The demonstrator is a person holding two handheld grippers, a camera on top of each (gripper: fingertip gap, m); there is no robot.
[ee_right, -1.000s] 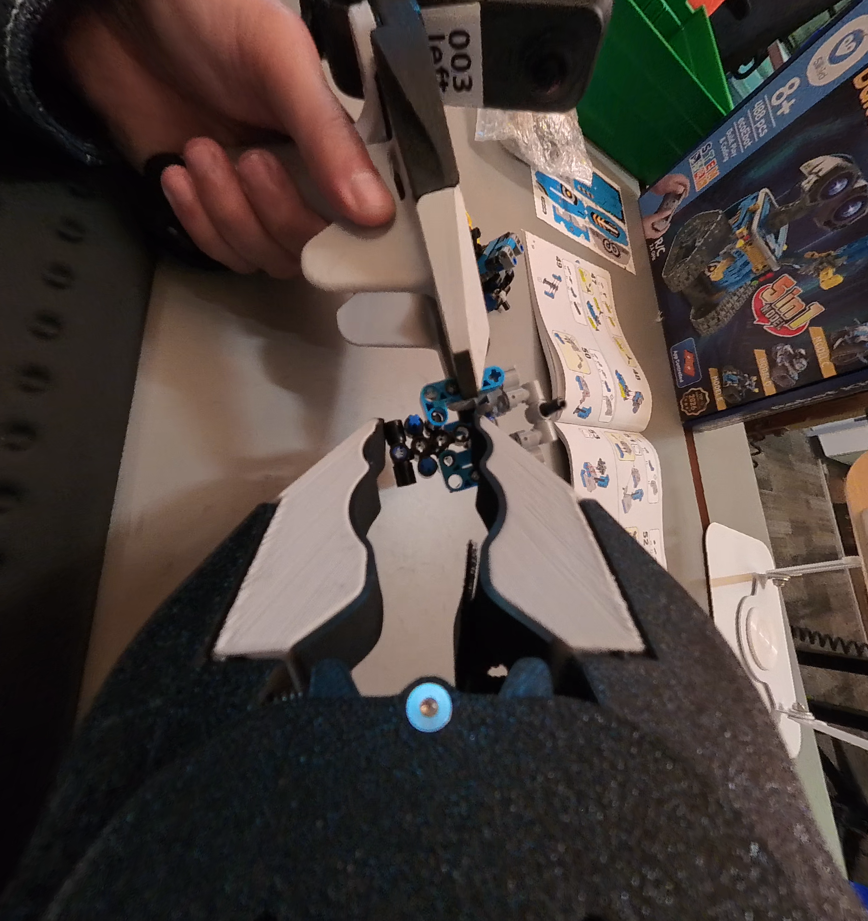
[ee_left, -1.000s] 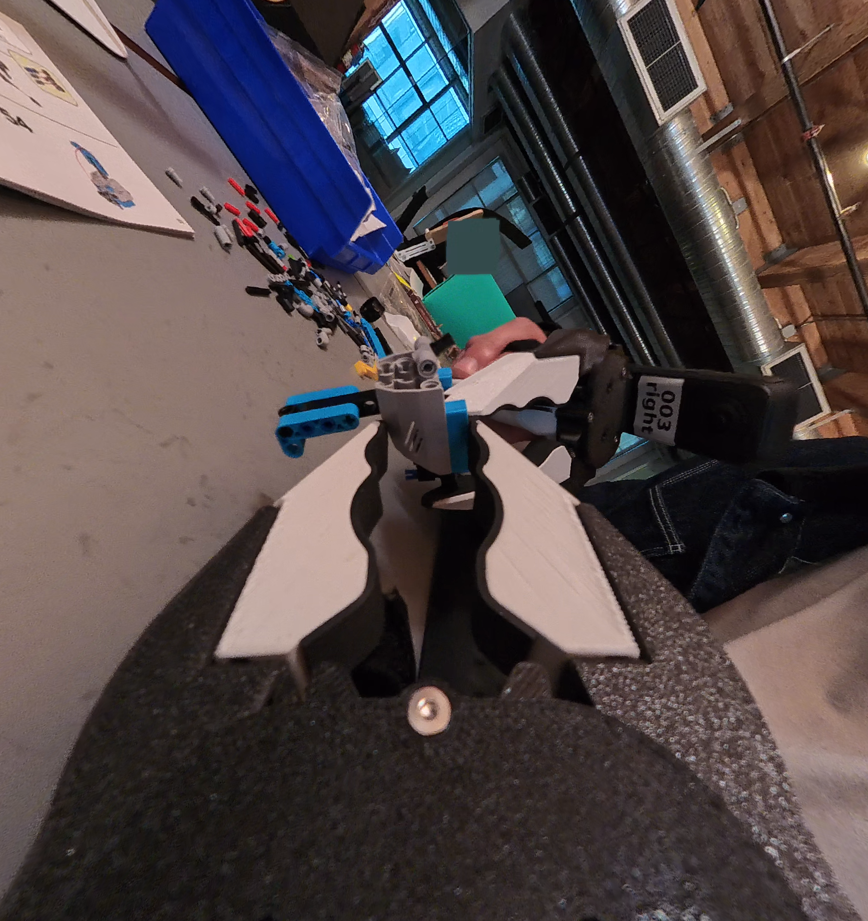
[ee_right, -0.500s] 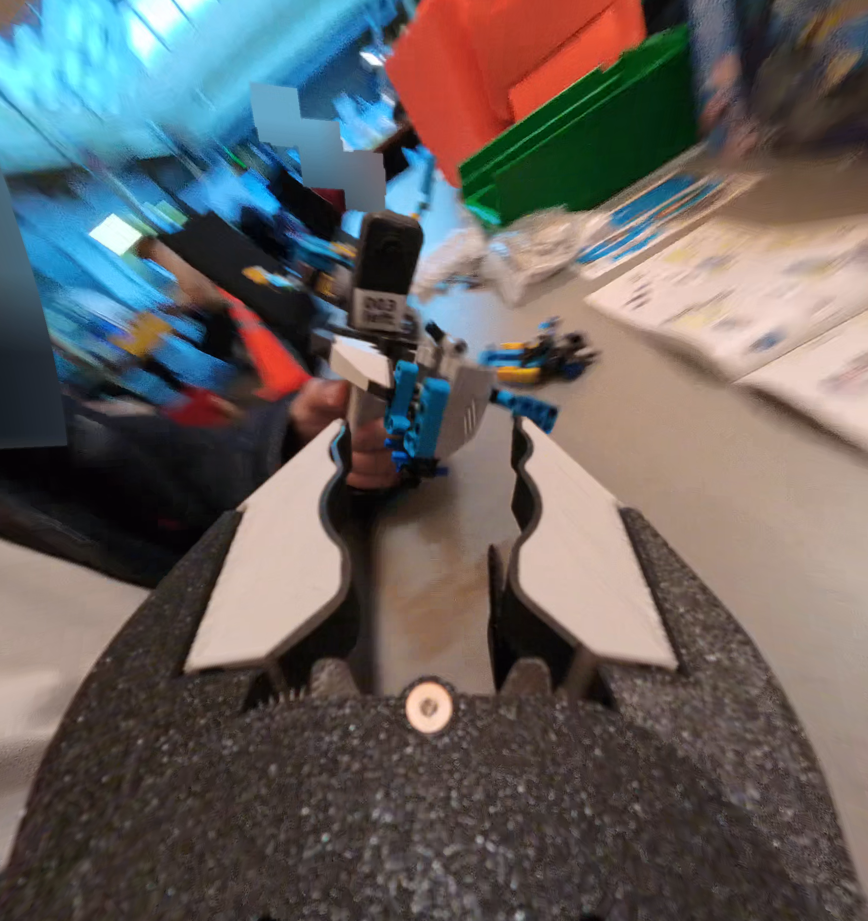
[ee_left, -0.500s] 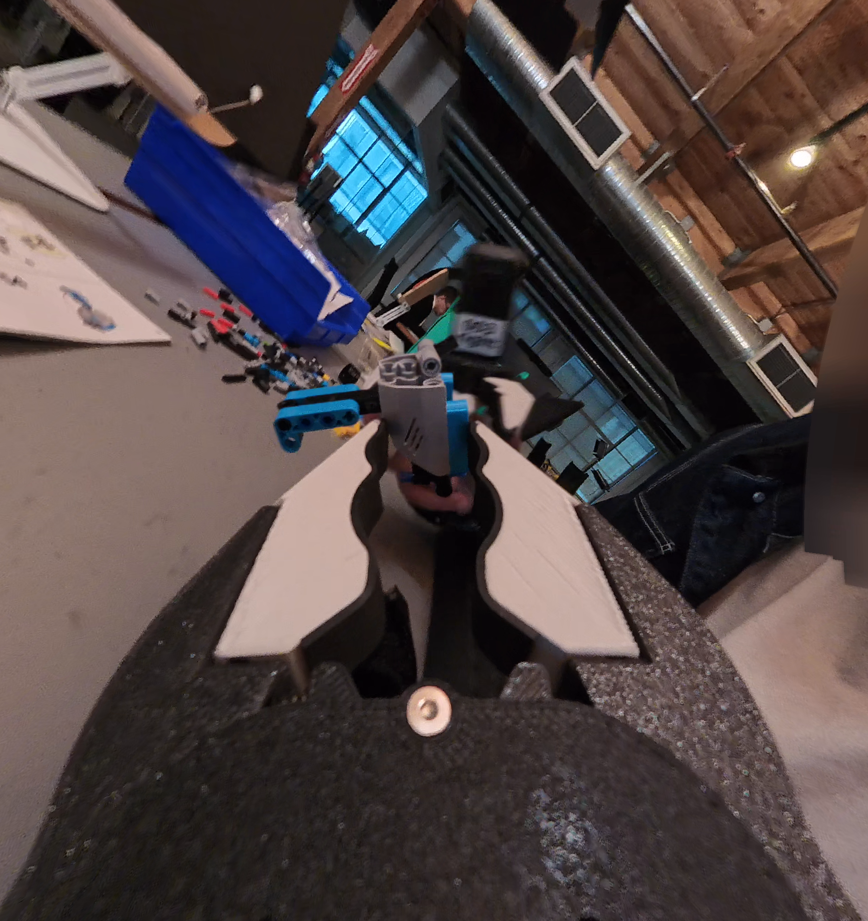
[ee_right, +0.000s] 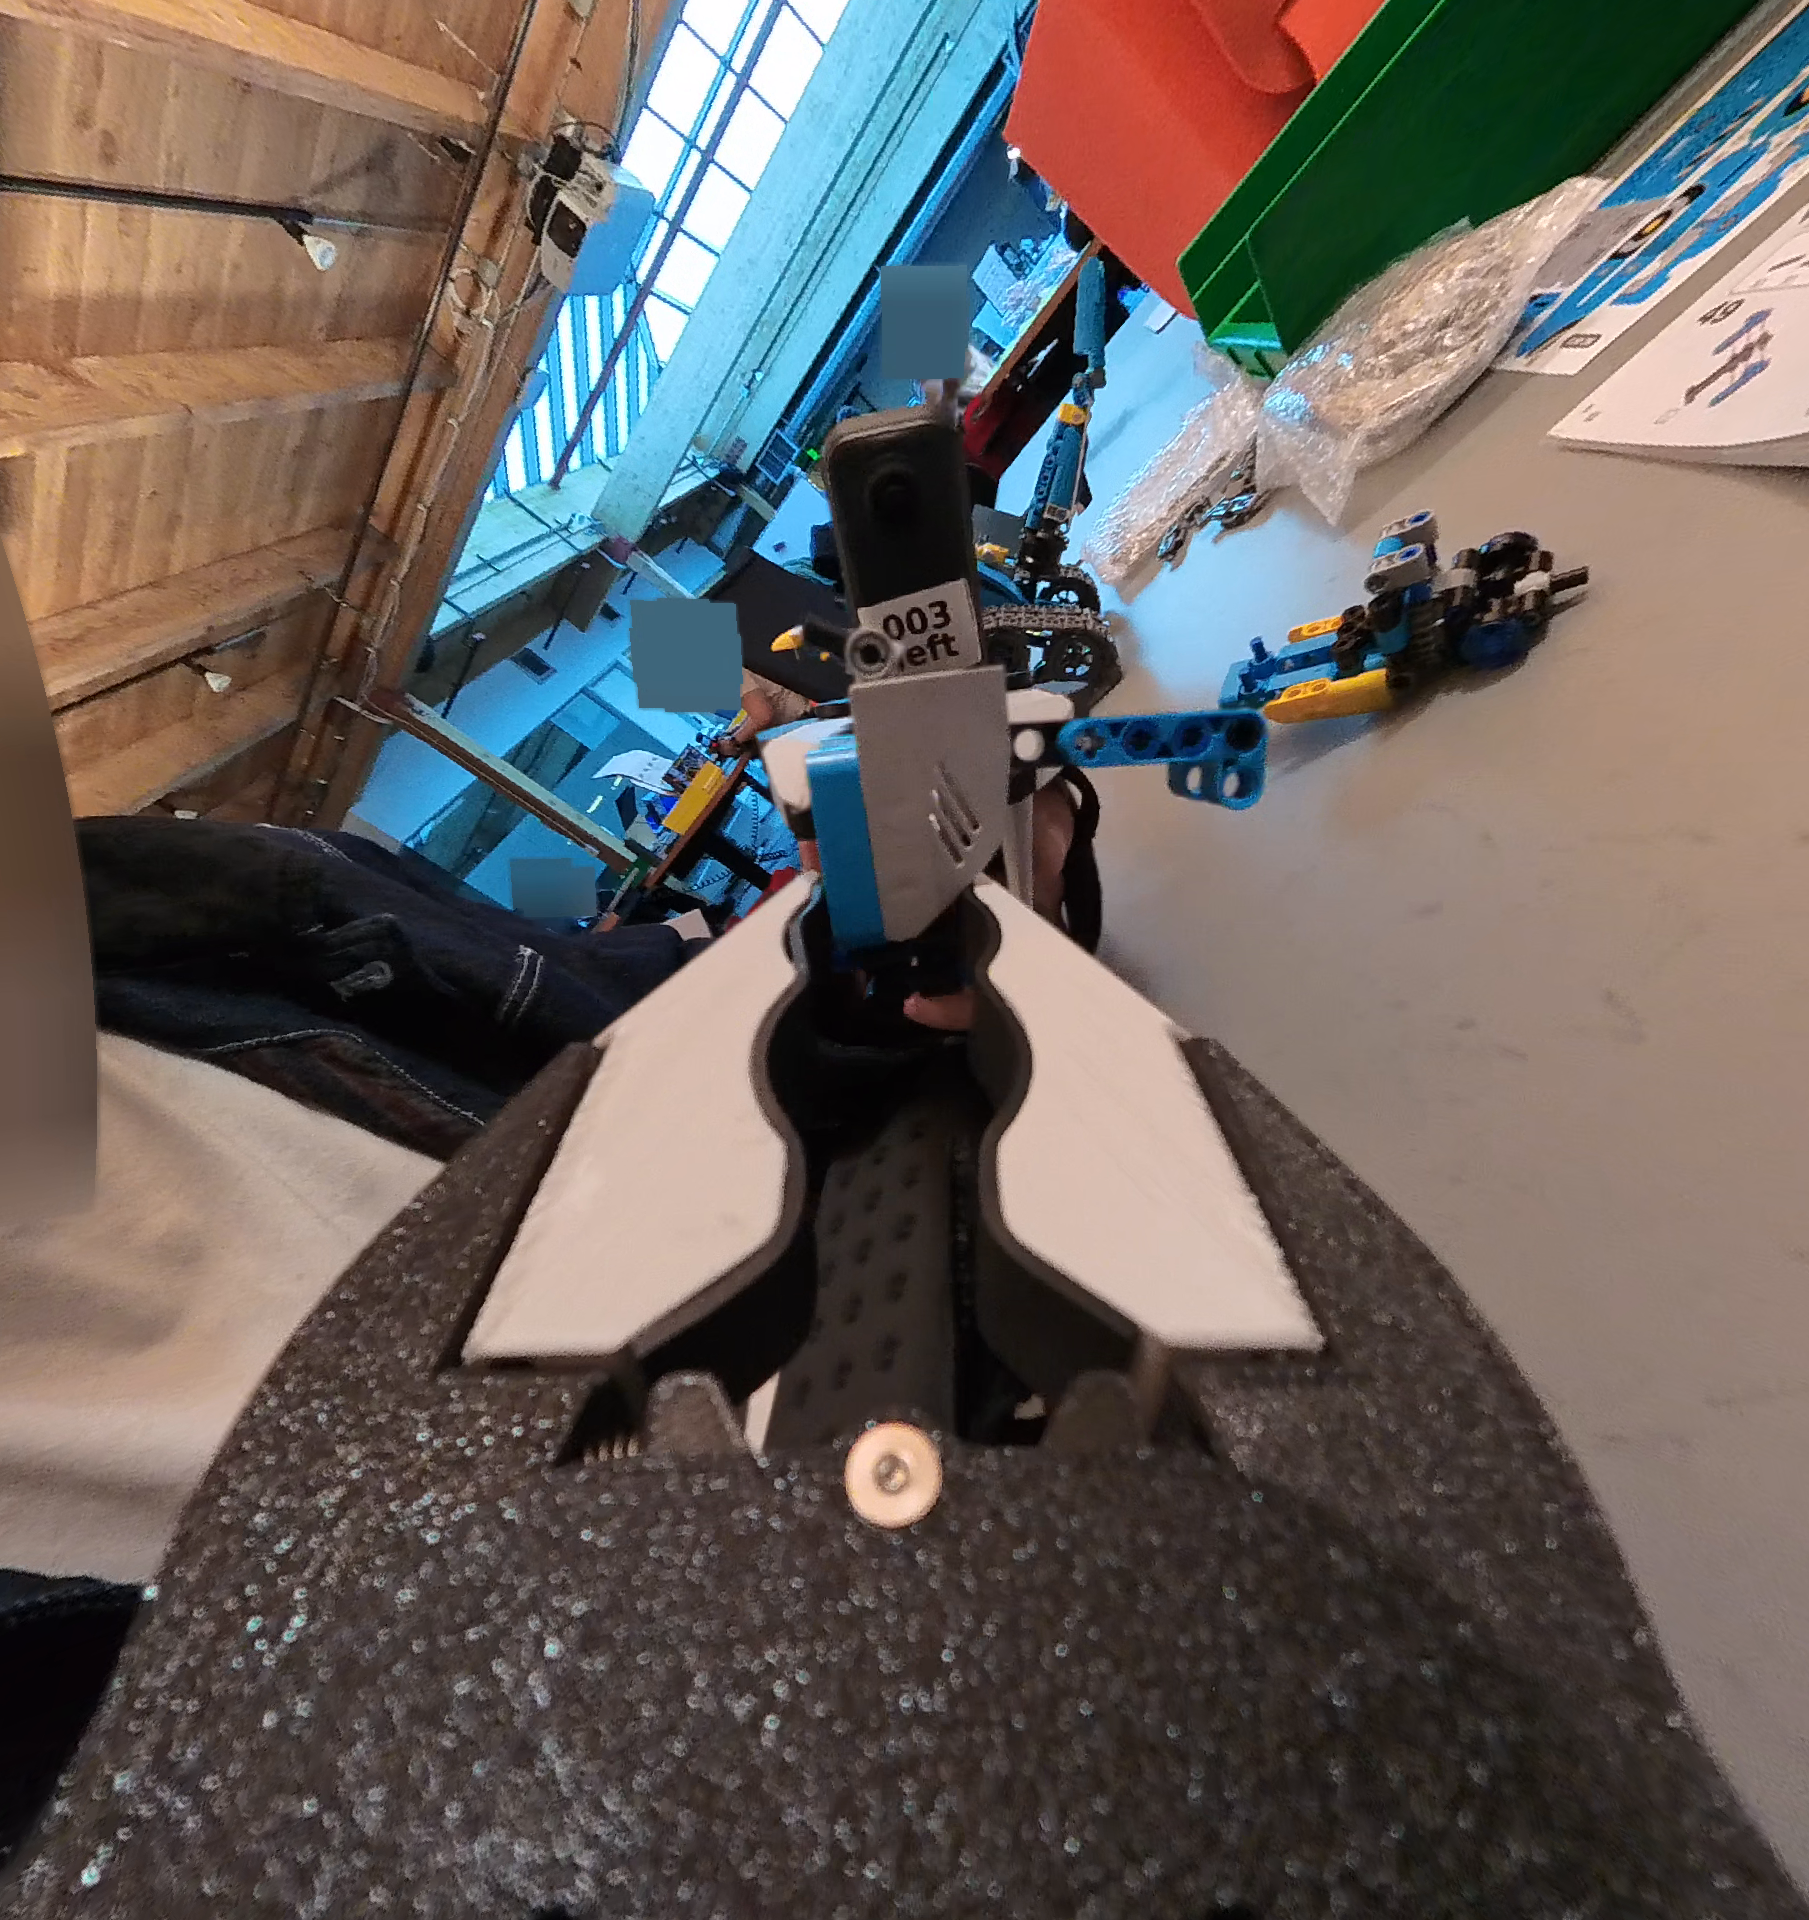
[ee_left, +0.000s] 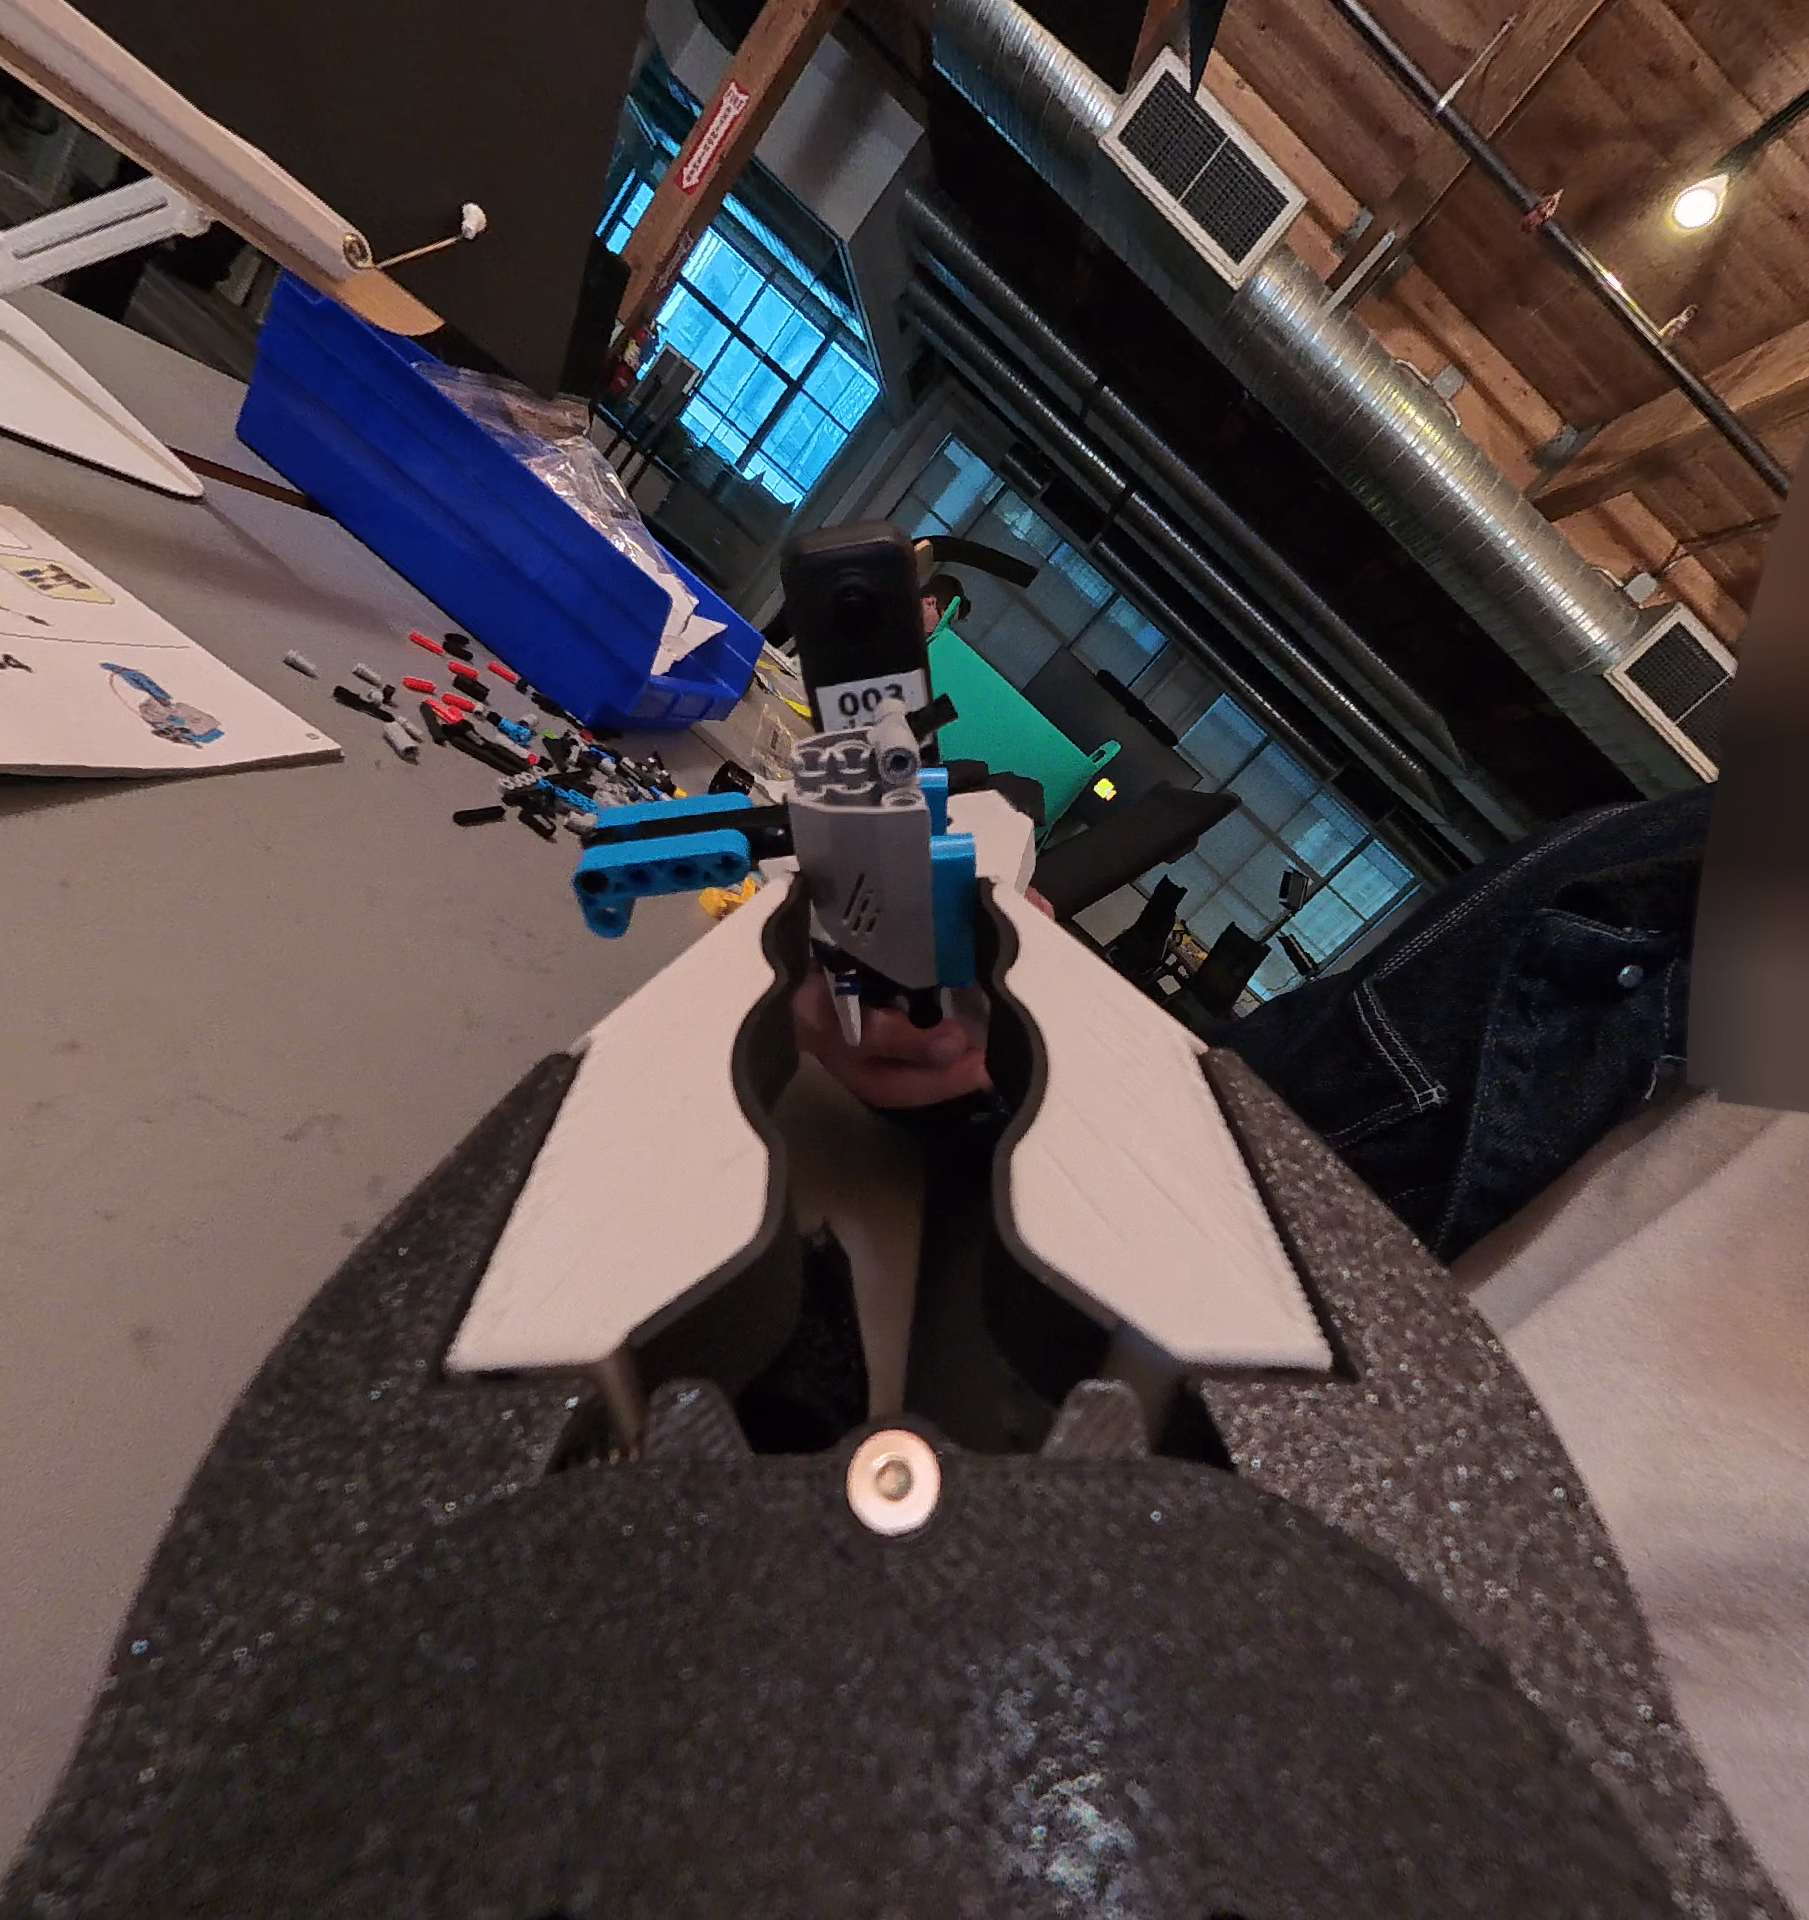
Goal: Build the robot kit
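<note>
The grey desk [ee_left: 204, 1039] carries a blue bin [ee_left: 484, 520] beyond the grey-and-blue brick assembly [ee_left: 879, 873], an open instruction booklet [ee_left: 69, 665] to its left, and loose small bricks [ee_left: 526, 748] between them. The assembly is lifted off the desk, pinched at the fingertips of the left hand-held gripper [ee_left: 884, 914]. The right hand-held gripper [ee_right: 895, 925] faces it, narrowed onto the same assembly [ee_right: 910, 821]. A yellow-and-blue brick model [ee_right: 1399, 634] lies on the desk beyond.
</note>
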